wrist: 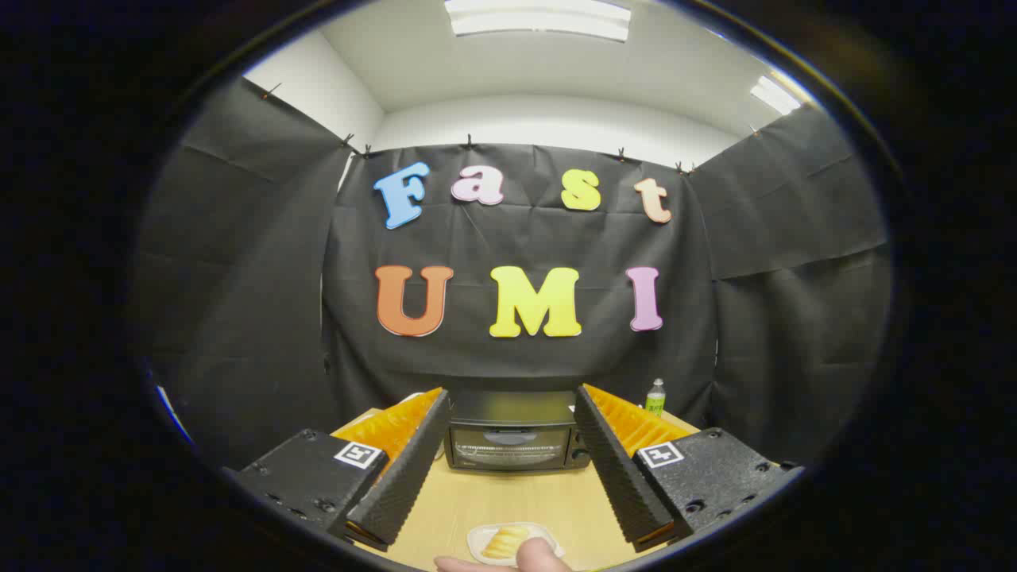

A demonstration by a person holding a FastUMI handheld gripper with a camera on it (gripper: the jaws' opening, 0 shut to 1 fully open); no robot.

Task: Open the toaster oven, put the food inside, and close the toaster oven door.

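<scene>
The tool (512, 469) hangs above the table (548, 496) with its fingers spread wide and nothing between them. Beyond them the toaster oven (512, 439) stands at the table's far side, door apparently shut; the food (505, 542) lies on a small plate (479, 538) at the near edge, a fingertip (540, 554) touching it. By this evidence no step is complete: opening, loading and closing all remain.

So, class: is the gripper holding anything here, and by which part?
Nothing is held. The gripper is open, its fingers spread apart over the table, with the toaster oven beyond them.
</scene>
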